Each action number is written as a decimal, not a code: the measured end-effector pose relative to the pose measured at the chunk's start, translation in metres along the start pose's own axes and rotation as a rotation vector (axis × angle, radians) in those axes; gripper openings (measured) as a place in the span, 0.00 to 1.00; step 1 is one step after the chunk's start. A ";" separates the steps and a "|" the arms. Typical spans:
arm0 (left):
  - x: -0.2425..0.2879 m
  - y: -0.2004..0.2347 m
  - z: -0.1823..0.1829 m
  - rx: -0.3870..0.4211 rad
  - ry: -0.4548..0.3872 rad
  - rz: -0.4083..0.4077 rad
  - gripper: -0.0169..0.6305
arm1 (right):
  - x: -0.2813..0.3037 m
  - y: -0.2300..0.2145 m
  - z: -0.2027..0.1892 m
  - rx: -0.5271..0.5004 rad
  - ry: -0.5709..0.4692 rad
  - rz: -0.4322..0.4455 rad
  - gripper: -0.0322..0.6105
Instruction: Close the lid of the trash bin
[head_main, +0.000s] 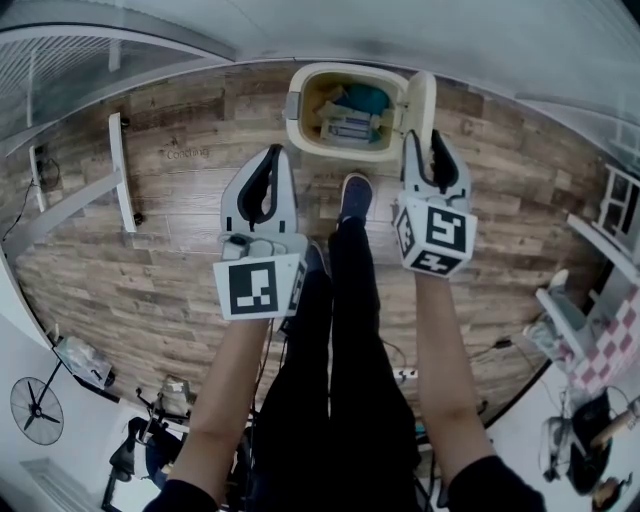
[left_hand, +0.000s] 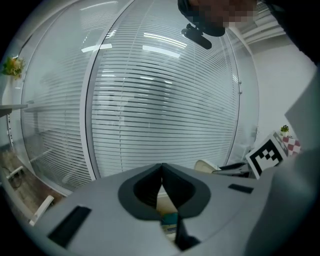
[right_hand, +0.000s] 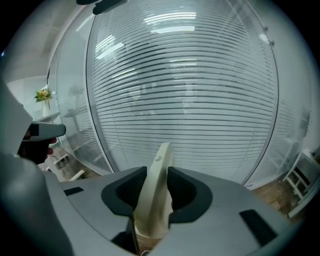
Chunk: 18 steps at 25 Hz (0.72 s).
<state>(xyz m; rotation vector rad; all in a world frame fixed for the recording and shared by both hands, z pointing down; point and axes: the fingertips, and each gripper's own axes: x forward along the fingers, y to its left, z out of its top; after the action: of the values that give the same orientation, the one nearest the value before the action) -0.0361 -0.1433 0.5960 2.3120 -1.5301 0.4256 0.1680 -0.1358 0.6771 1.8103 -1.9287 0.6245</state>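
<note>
Below my head, above the wooden floor (head_main: 170, 250), my left gripper (head_main: 275, 152) has its jaws pressed together on nothing. Beside it, my right gripper (head_main: 424, 140) is clamped partway closed on the lid (head_main: 421, 100). That lid stands upright at the right edge of the open trash bin (head_main: 297, 125), just beyond my shoe (head_main: 355, 195).

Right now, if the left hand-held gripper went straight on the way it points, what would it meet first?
Probably the open trash bin: its left rim or the rubbish inside; depth is unclear.
</note>
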 end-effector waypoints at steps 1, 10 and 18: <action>-0.001 0.002 -0.001 -0.001 0.000 0.005 0.04 | 0.001 0.003 0.001 -0.002 -0.002 0.006 0.25; -0.014 0.018 -0.011 -0.013 0.007 0.033 0.04 | 0.020 0.039 0.000 -0.022 0.007 0.050 0.31; -0.023 0.030 -0.021 -0.028 0.007 0.062 0.04 | 0.040 0.080 -0.002 -0.094 0.027 0.041 0.33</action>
<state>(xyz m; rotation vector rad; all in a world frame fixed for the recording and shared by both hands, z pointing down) -0.0740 -0.1266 0.6090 2.2449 -1.5974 0.4252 0.0852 -0.1624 0.6989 1.7001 -1.9486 0.5591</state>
